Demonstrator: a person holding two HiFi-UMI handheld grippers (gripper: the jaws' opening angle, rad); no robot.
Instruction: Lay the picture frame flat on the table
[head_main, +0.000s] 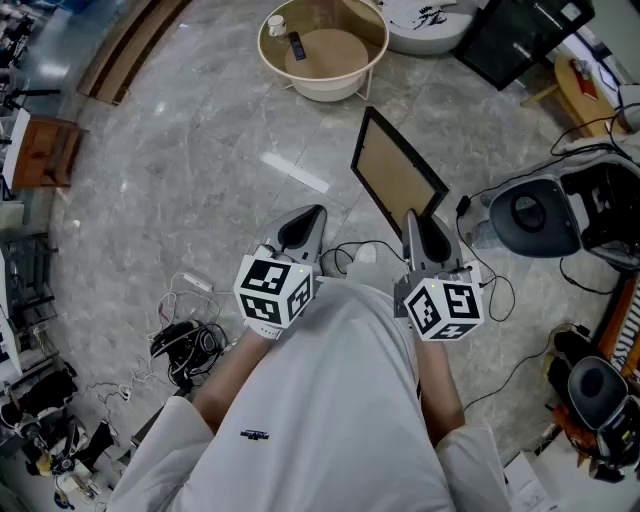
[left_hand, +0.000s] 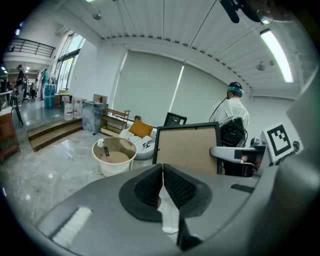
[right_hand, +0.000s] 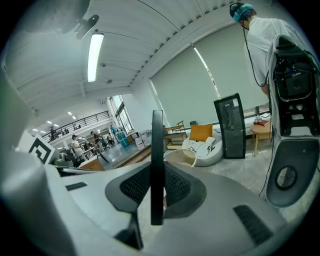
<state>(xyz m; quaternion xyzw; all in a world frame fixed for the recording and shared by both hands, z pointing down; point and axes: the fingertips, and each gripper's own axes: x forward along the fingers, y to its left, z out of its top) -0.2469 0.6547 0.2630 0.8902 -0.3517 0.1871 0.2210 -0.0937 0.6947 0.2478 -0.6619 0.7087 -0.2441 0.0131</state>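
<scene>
I have the frame (head_main: 396, 168) in my right gripper (head_main: 412, 222), up in the air at about 1 o'clock from my body in the head view. The jaws are nipped narrow on its black rim. In the right gripper view the frame (right_hand: 157, 150) runs edge-on straight up between the pads of the right gripper (right_hand: 157, 175), so I judge the hold to be square and not skewed. I take the rim because it is the only stiff part thin enough to pinch.

The frame stands upright, its brown panel facing my left side. That is why the left gripper view shows the whole frame (left_hand: 189, 146) face-on, with the right gripper (left_hand: 226, 151) clamped at 3 o'clock on its border.

My left gripper (head_main: 314, 216) holds nothing. Its jaws are closed tip to tip, with only floor behind them in the view from the left gripper (left_hand: 162, 169). It sits at 9 o'clock from the right one, level with it and near. I judge it is kept there to steady or catch the free side when the frame tips over.

Below the frame I see only floor (head_main: 200, 160). A round tub (head_main: 322, 62) sits at 12 o'clock and loose cables (head_main: 185, 340) at 8 o'clock. I cannot make out a table in any view, so the laying down is not yet done. I would need to find the surface before rolling my wrist to bring the panel level.
</scene>
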